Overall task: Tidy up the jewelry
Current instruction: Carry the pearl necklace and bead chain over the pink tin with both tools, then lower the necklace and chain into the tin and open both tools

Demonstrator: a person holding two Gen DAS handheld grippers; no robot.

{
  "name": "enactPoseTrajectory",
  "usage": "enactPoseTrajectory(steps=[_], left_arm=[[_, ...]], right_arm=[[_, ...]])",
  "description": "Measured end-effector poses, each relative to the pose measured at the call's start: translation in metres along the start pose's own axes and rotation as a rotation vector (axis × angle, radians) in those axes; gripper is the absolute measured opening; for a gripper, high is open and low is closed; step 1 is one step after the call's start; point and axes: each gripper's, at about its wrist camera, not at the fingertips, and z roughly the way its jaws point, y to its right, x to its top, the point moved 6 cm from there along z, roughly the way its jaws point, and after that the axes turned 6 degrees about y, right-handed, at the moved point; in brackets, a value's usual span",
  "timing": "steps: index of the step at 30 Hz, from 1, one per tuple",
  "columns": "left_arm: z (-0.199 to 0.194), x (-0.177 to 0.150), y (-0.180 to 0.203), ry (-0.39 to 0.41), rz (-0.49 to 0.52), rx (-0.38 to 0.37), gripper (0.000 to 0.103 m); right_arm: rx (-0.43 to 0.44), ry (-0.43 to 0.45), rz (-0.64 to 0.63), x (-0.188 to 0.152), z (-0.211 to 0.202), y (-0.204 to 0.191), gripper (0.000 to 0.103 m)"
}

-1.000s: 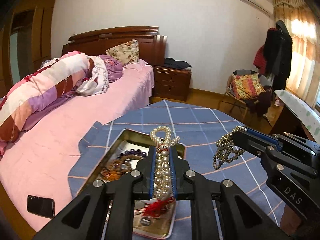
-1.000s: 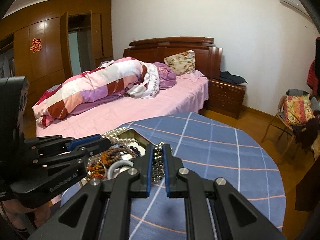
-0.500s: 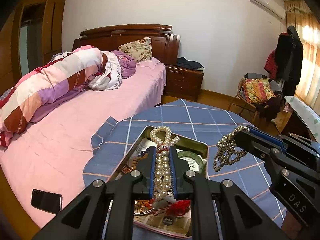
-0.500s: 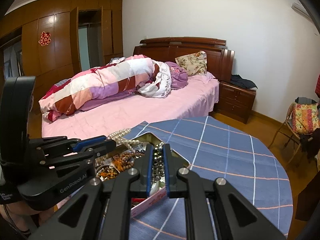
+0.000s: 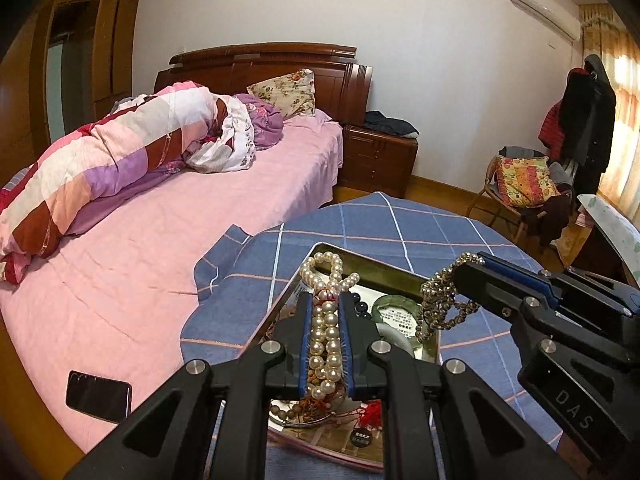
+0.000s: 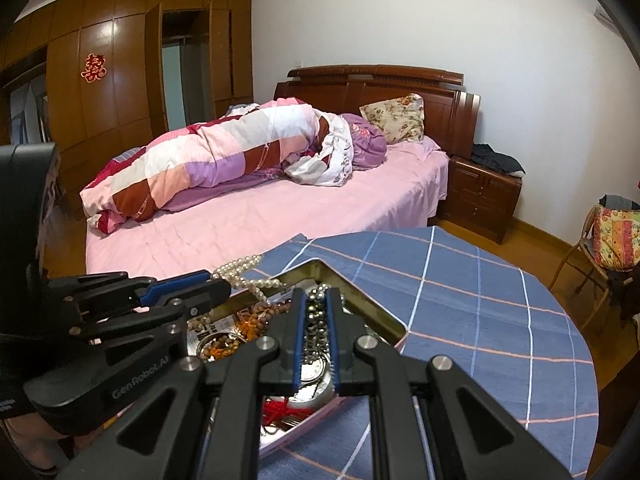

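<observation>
A metal tin tray [image 5: 360, 259] [image 6: 362, 300] of jewelry lies on a round table with a blue checked cloth [image 5: 400, 220] [image 6: 480, 300]. My left gripper [image 5: 325, 304] is shut on a white pearl necklace [image 5: 326, 332], held above the tray; it also shows in the right wrist view [image 6: 240, 268]. My right gripper [image 6: 316, 300] is shut on a metallic bead strand [image 6: 316, 320] over the tray; the strand dangles from it in the left wrist view [image 5: 440, 304]. The tray holds brown beads [image 6: 224, 346], a green bangle [image 5: 394, 308] and a red tassel [image 6: 280, 408].
A bed with a pink sheet [image 5: 160, 240] and a rolled quilt [image 5: 120, 152] stands close to the table's left. A black phone [image 5: 98, 396] lies on the bed edge. A nightstand [image 5: 380, 156] and a chair with a cushion [image 5: 520, 180] stand behind.
Both grippers, still holding their strands, have shifted so the tray sits more under them; the views swung rightward and the bed moved left in frame.
</observation>
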Motion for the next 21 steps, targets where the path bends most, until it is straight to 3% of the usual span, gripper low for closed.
enactPoseTrajectory(steps=[21], left_arm=[[0.016,-0.014,-0.010,-0.043,0.015,0.027,0.012]], right_arm=[[-0.005,-0.049,0.018,-0.014,0.029,-0.006,0.012]])
